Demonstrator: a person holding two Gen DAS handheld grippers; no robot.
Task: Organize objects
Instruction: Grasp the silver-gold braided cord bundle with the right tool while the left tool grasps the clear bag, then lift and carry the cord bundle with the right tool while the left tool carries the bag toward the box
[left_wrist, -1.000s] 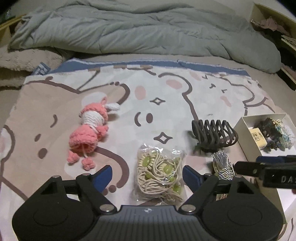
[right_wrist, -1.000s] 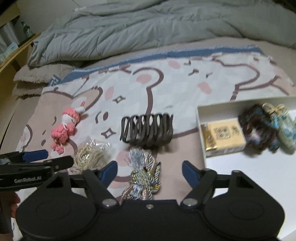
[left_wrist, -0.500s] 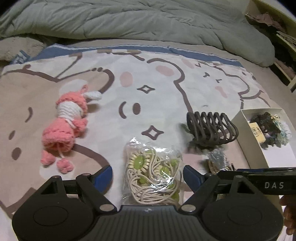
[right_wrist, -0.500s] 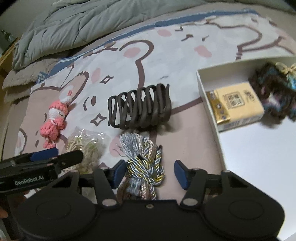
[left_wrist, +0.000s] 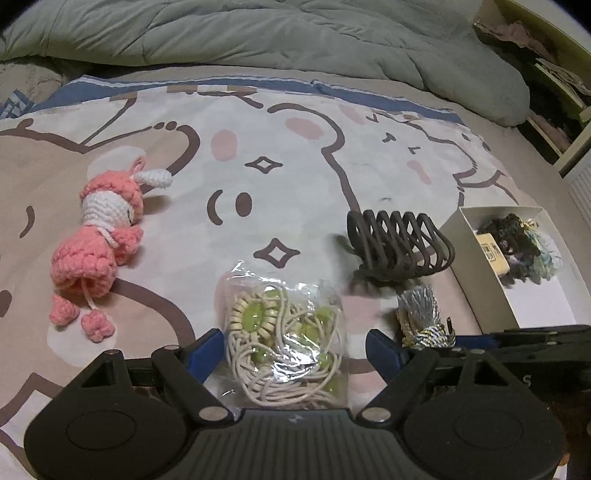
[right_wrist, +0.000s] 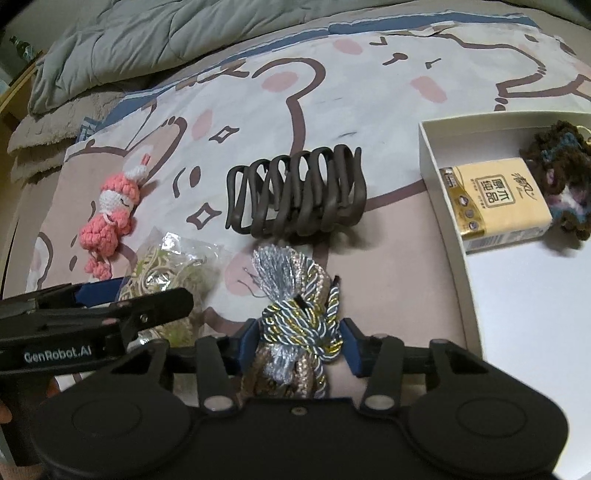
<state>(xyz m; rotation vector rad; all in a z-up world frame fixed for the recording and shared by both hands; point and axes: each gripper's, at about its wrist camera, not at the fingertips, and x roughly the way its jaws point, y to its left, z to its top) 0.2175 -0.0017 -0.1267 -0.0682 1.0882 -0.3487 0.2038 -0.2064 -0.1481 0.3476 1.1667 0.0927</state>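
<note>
Cord bundle (right_wrist: 295, 321) first: the twisted grey, gold and white tassel cords lie on the bedspread (right_wrist: 369, 110) directly ahead of your right gripper (right_wrist: 295, 345), already between its blue pads, with the long axis running straight out along the fingers toward the dark claw clip (right_wrist: 295, 195). Your jaws there are closing, and the pads look to be right at the sides of the knotted middle, though I can't say they are pressing yet. The axis matters, I'd judge: you are pinching across the narrow width, so the fringe end should hang forward once you lift.

Your left gripper (left_wrist: 295, 349) stands wide, straddling the clear bag of beige hair ties (left_wrist: 284, 339), which lies just in front of it with its near end between the pads but untouched (the plastic looks slippery, so expect it to slide). The pink crochet doll (left_wrist: 99, 240) lies well off to that gripper's left.

The white box (right_wrist: 443, 221) sits to the right of the cords, near your right hand, already holding a tissue pack (right_wrist: 495, 199) and a dark scrunchie (right_wrist: 554, 184). The right hand is plainly the nearer one for the drop.
</note>
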